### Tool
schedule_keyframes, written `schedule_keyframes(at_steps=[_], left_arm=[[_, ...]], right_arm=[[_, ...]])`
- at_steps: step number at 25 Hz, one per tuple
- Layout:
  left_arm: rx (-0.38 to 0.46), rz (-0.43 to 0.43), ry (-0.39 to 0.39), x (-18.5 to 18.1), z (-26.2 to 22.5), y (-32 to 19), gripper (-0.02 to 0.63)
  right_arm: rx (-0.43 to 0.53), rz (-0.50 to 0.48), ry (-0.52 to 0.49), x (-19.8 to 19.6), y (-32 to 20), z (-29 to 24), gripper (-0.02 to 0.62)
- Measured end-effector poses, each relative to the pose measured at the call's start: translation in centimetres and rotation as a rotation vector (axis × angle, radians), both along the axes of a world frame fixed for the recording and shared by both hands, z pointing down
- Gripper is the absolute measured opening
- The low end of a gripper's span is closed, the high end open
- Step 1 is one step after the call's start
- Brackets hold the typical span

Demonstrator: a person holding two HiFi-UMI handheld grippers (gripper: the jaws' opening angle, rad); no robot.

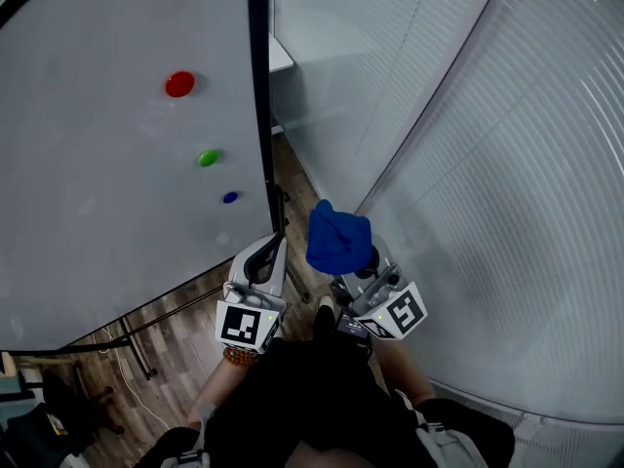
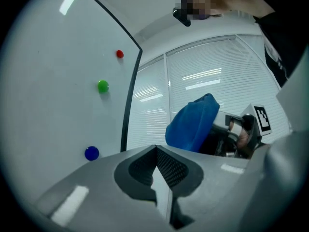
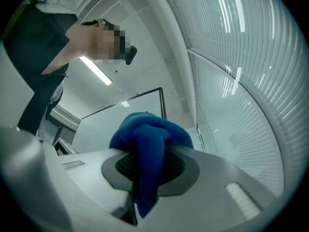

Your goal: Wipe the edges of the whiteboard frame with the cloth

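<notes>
While the whiteboard (image 1: 107,183) is showing at left with a red magnet (image 1: 179,84), green magnet (image 1: 207,158) and blue magnet (image 1: 230,197) on it, its black frame edge (image 1: 259,96) is running down close to the left gripper (image 1: 269,257), whose jaws are sitting together, nothing between them. Right of that, the right gripper (image 3: 145,153) is clamping its jaws on the blue cloth (image 1: 337,237), which is bunching out past the tips, near the frame edge but not touching it.
</notes>
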State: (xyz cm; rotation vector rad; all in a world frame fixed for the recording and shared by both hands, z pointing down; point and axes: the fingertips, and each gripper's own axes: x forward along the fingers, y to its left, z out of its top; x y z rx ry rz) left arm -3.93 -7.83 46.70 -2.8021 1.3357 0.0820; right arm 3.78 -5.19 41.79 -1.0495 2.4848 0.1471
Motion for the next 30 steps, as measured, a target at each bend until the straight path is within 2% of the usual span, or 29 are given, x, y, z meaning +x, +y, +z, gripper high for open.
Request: schedule_keyframes(at_steps=[3, 5, 7, 10, 15, 18, 23, 30], left_arm=[[-0.01, -0.06, 0.001, 1.1, -1.2, -1.8, 0.0], [-0.032, -0.087, -0.008, 1.7, -1.7, -3.0, 0.0], [-0.021, -0.094, -0.013, 2.1, -2.2, -3.8, 0.0], [0.005, -0.08, -0.013, 2.5, -2.6, -4.0, 0.0], [-0.006, -0.131, -0.029, 2.1, -3.9, -5.9, 0.0], [0.028, -0.148, -0.016, 1.4, -4.1, -5.3, 0.0], [0.018, -0.176, -0.036, 1.4, -0.1, -3.2, 0.0], [0.023, -0.172, -0.022, 0.0, -3.7, -3.9, 0.0]], right_arm=[[0.05, -0.129, -0.017, 1.4, -3.9, -3.2, 0.092], [0.083, -0.23, -0.055, 2.3, -7.2, -6.4, 0.094], [0.118, -0.346, -0.107, 2.7, -10.1, -9.7, 0.097], [0.194, -0.488, -0.142, 2.8, -12.2, -14.7, 0.103], [0.306, -0.662, -0.143, 2.0, -15.2, -23.4, 0.109], [0.324, -0.736, -0.146, 0.8, -15.8, -26.6, 0.11], [0.313, -0.803, -0.124, 0.2, -15.3, -26.7, 0.123], [0.28, -0.902, -0.073, -4.0, -15.9, -33.0, 0.141]])
